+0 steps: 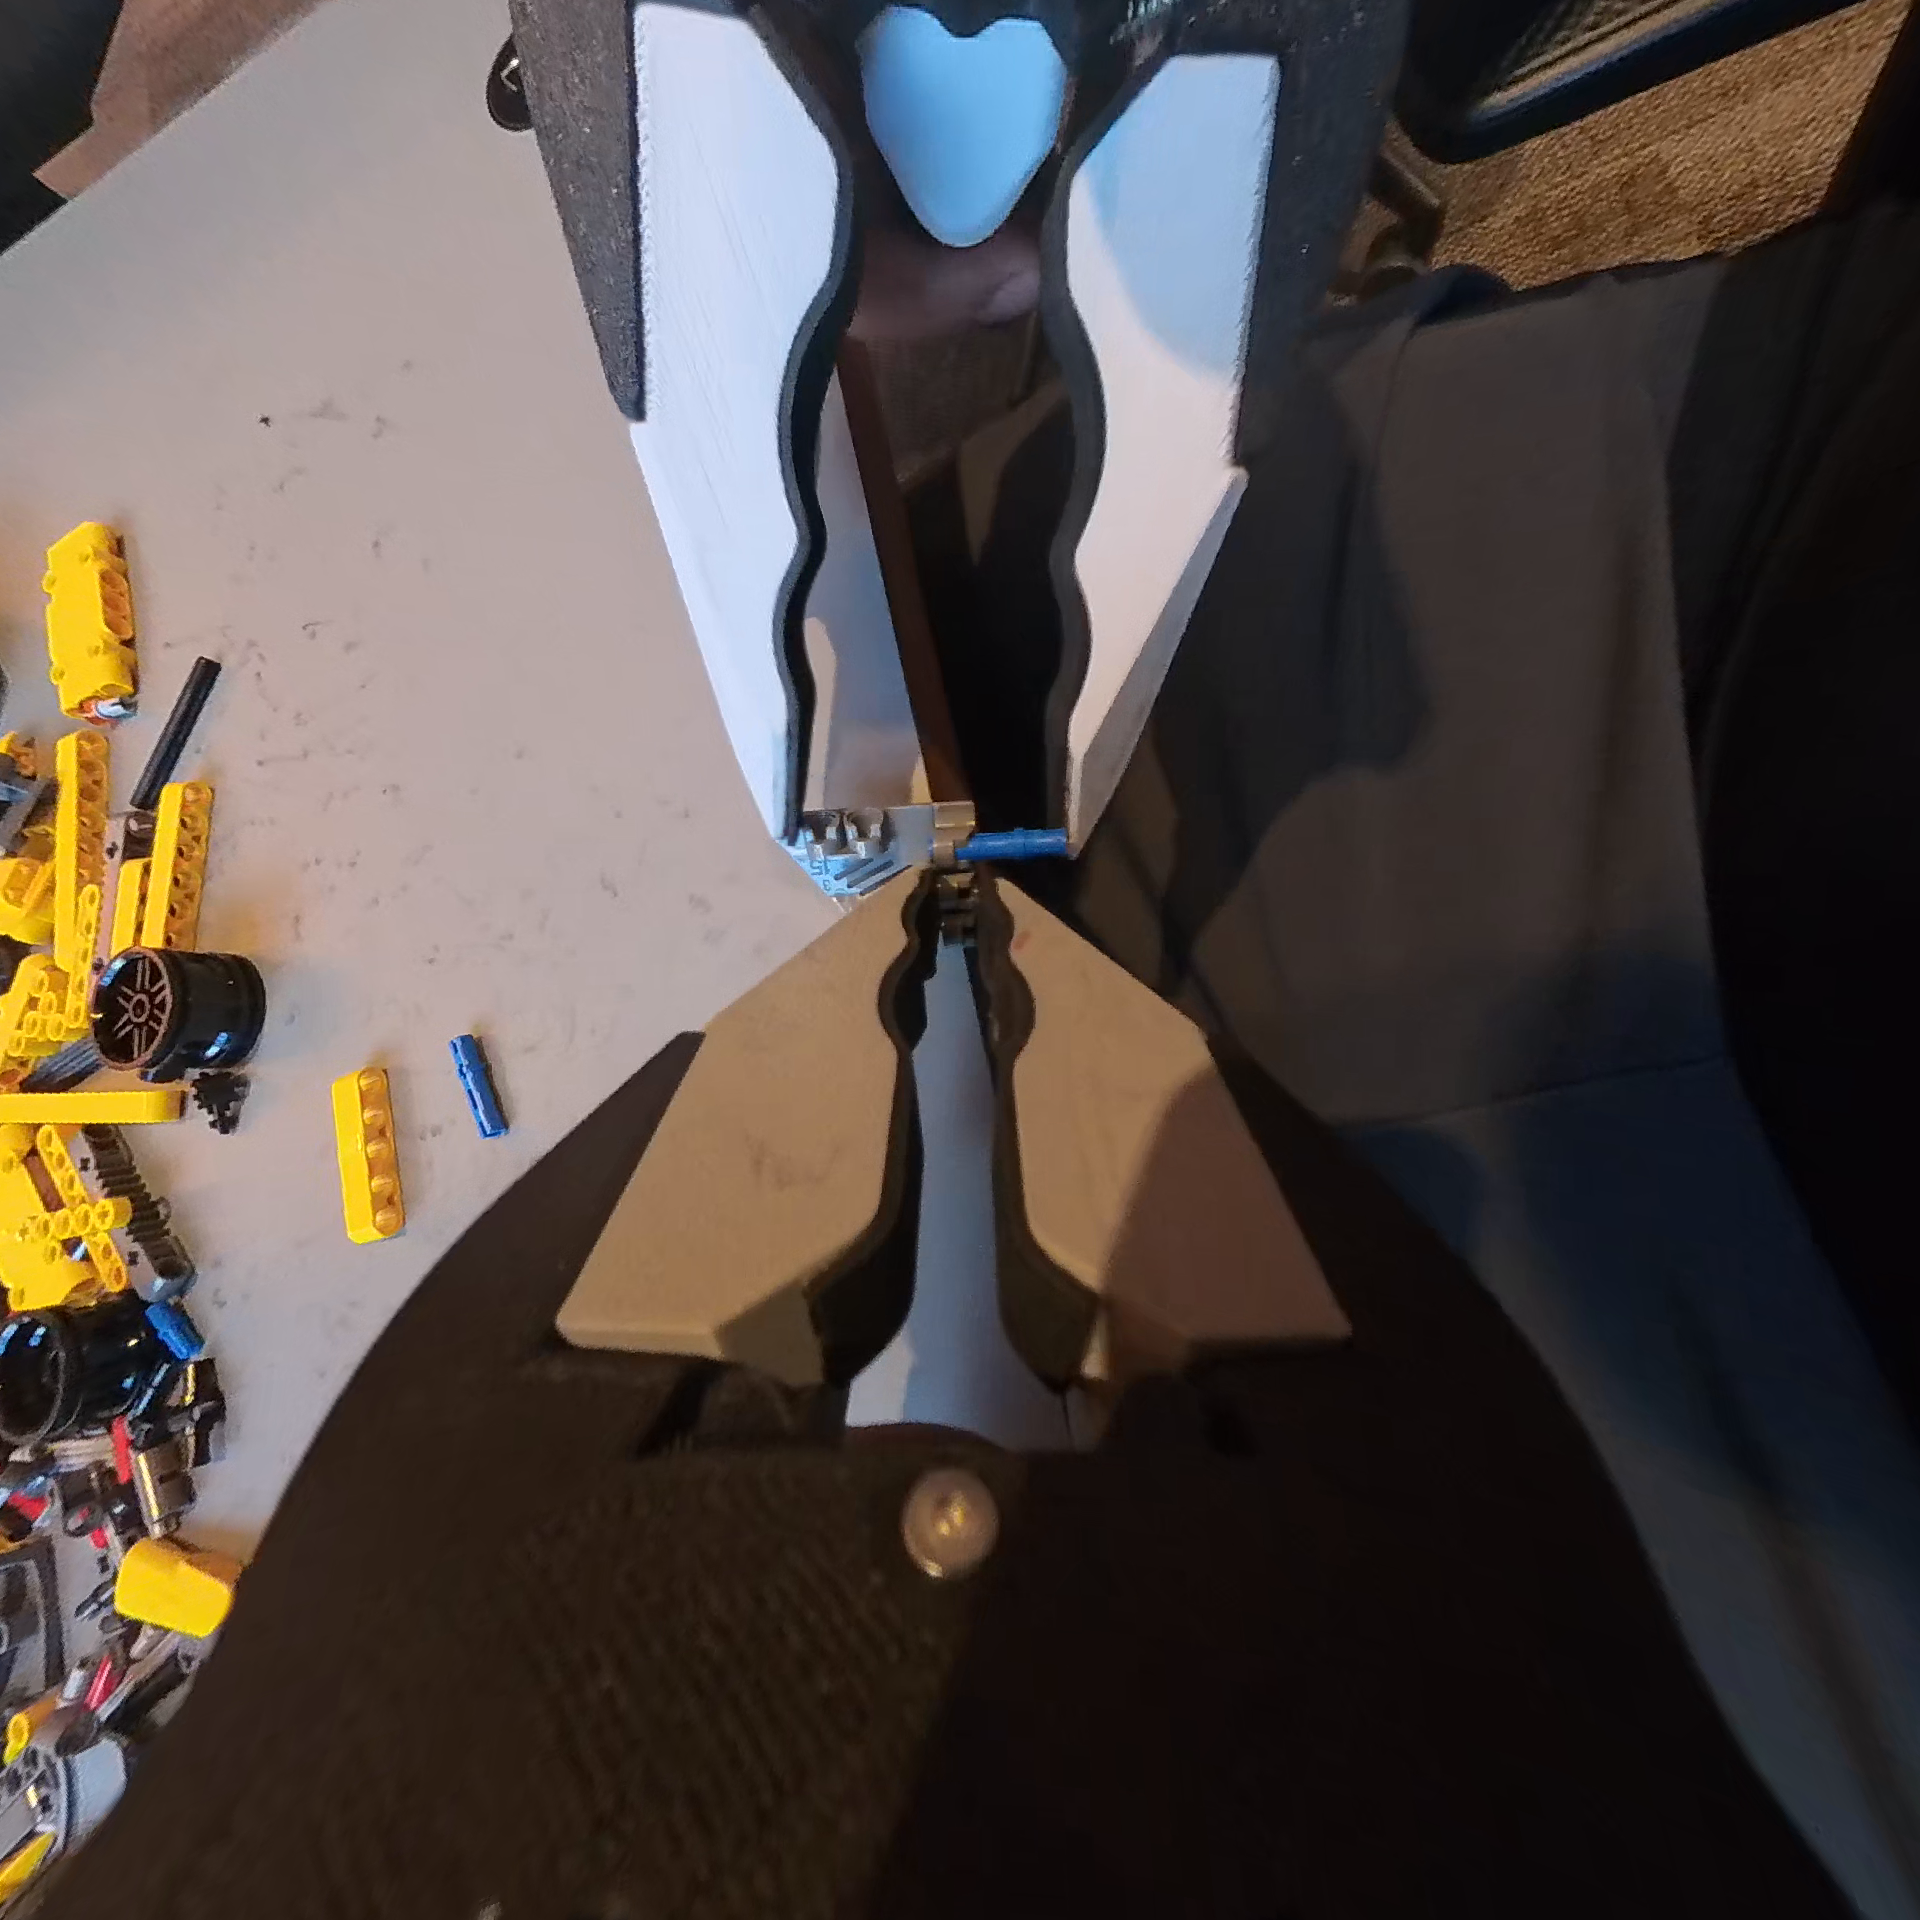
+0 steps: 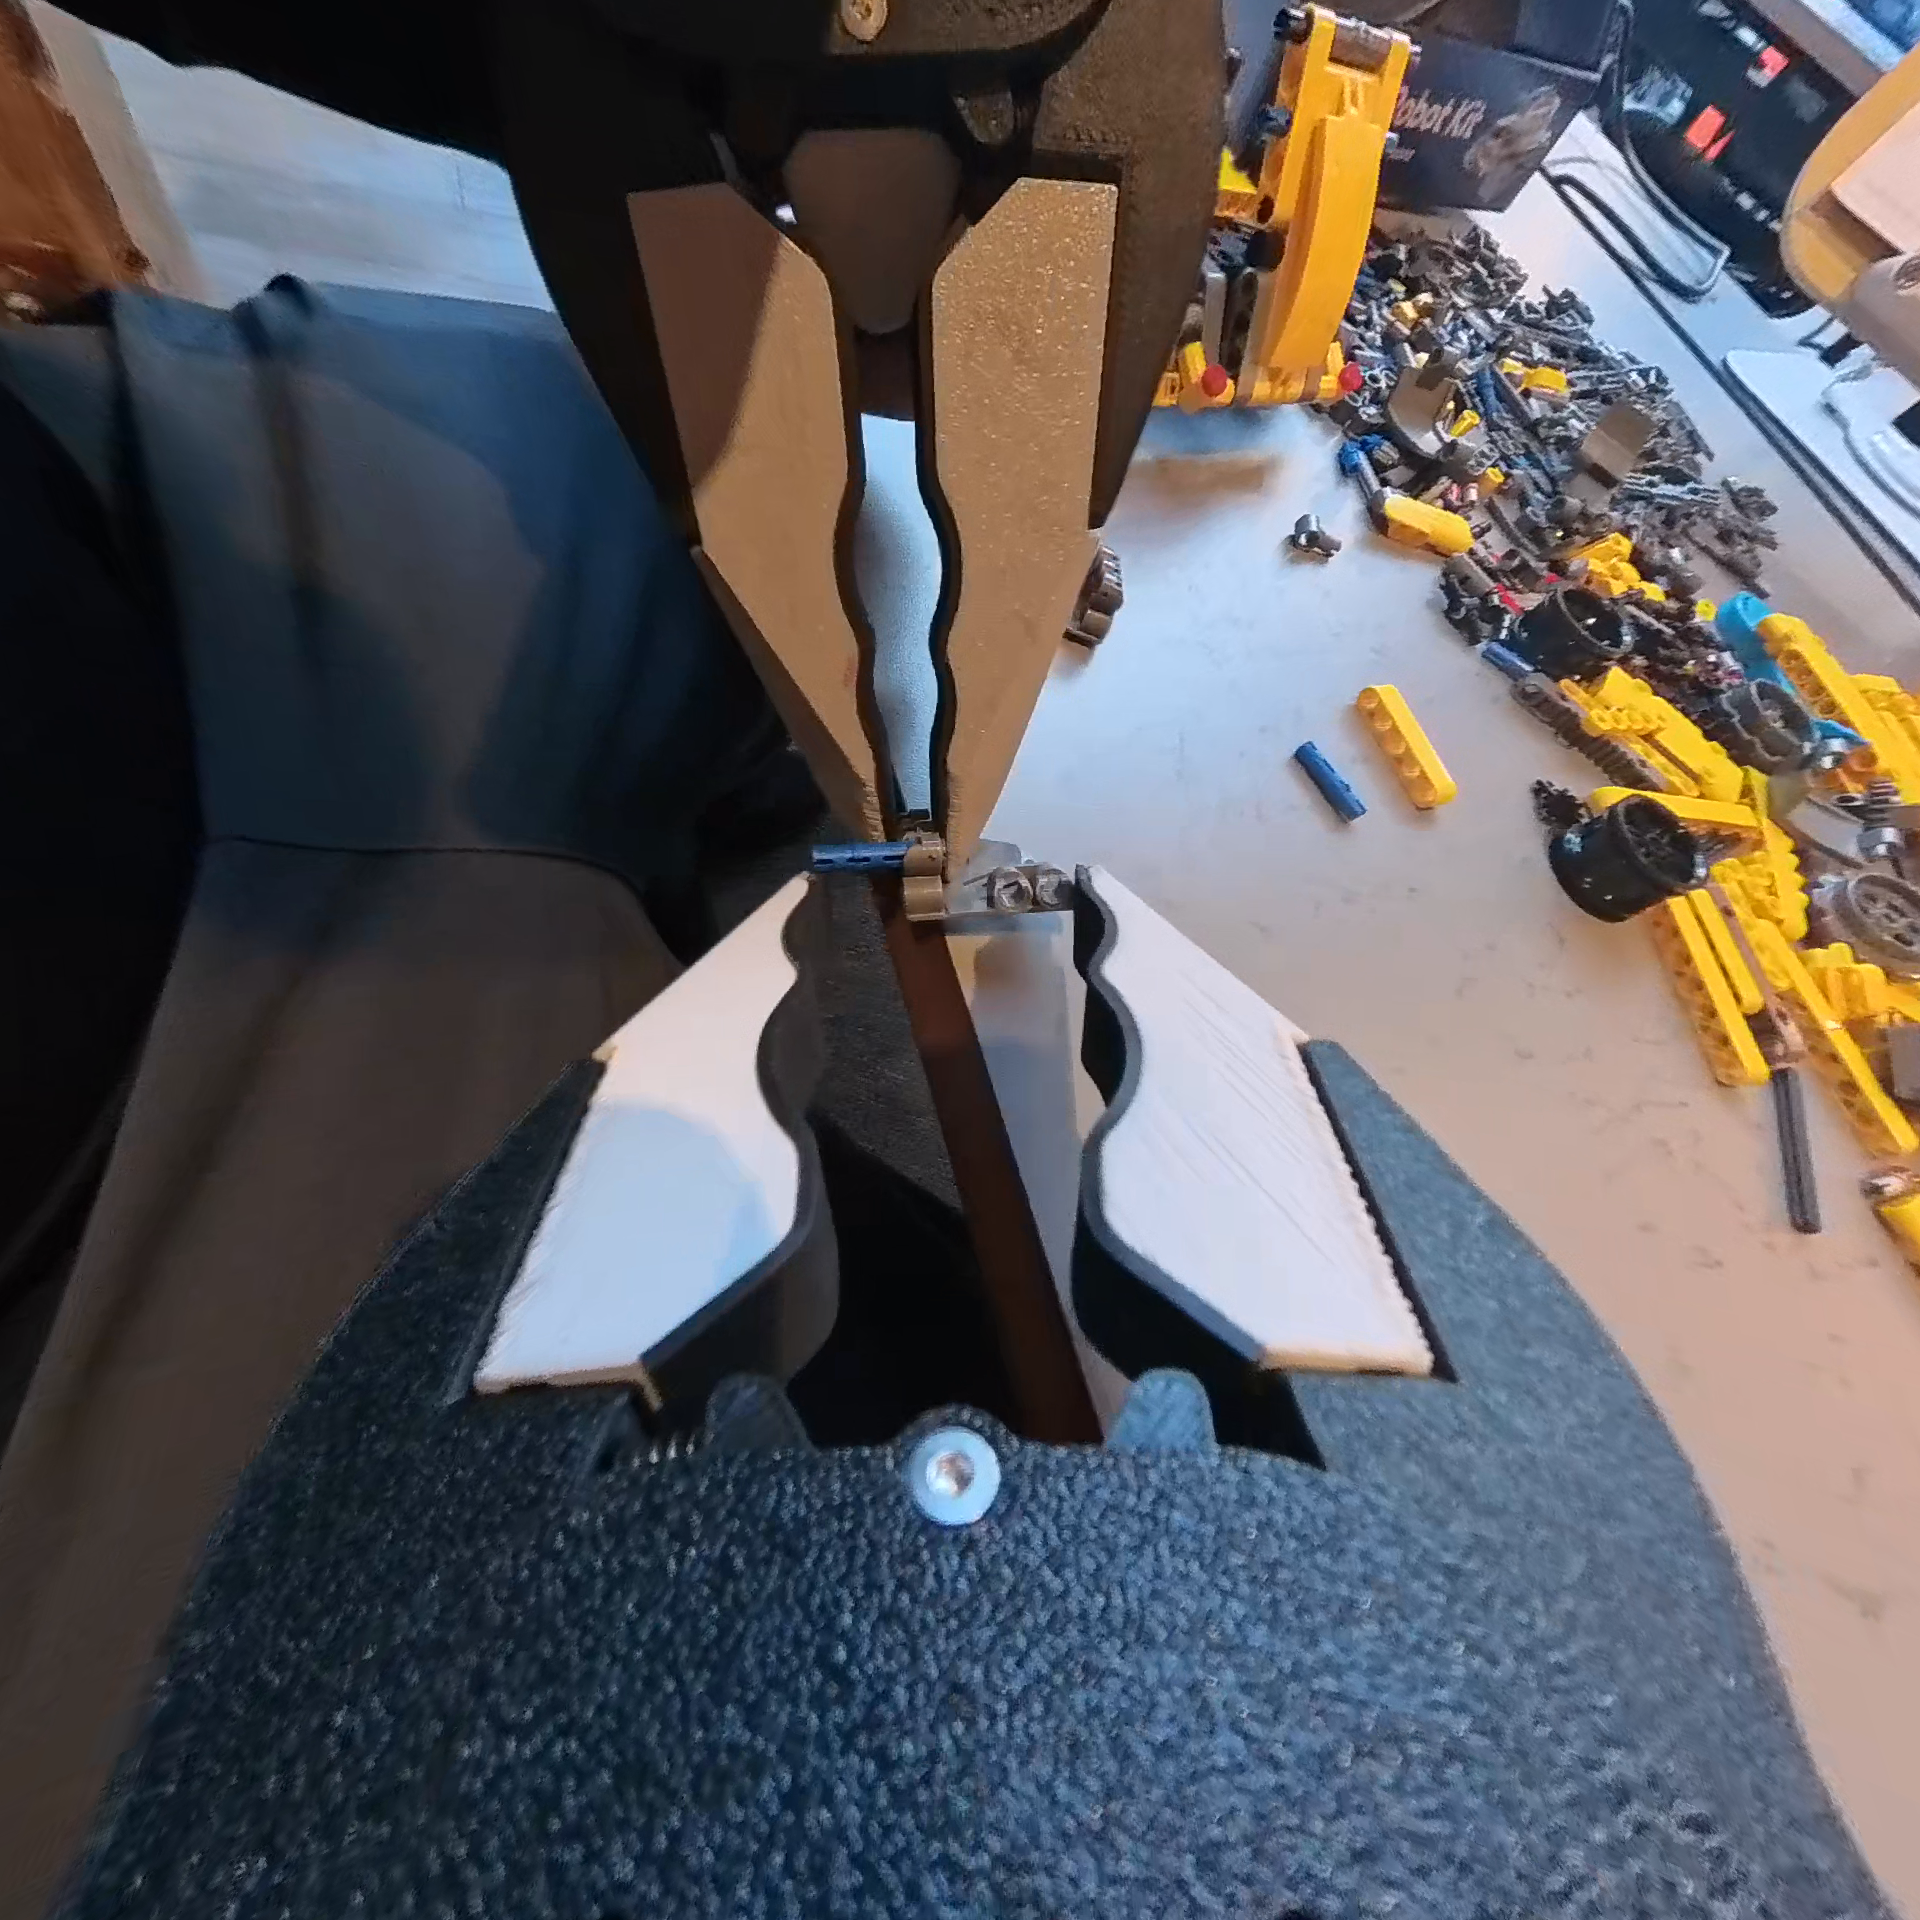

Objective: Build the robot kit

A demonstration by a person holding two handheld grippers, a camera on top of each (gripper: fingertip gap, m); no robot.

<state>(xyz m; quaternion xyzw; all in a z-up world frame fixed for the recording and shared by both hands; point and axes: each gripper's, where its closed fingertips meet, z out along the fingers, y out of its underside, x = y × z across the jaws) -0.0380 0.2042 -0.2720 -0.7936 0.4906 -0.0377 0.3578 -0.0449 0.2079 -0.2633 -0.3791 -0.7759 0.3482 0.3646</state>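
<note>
Left gripper (image 1: 958,914): we see its grey fingers pressed together on a small grey connector (image 1: 951,836), pinching it right at the tips.
Right gripper (image 2: 940,883): its white fingers are spread, with the small assembly lying crosswise between the tips; a grey toothed piece (image 2: 1023,891) rests against one tip and the pin's free end sits at the other. We cannot tell whether either tip actually presses.
Blue pin (image 1: 1013,844): it sticks out sideways from the connector, its long axis running across both grippers' finger lines.
Which is nearer: the left gripper is the one holding; the right faces it tip to tip, the connector between them.
Where it is: held in the air just off the desk (image 1: 416,520) edge, above dark cloth.
Nearby on the desk: a loose blue pin (image 1: 478,1086) beside a short yellow beam (image 1: 369,1153), a black wheel (image 1: 177,1006), and a pile of yellow and black parts (image 2: 1662,644) well apart from the grippers.
</note>
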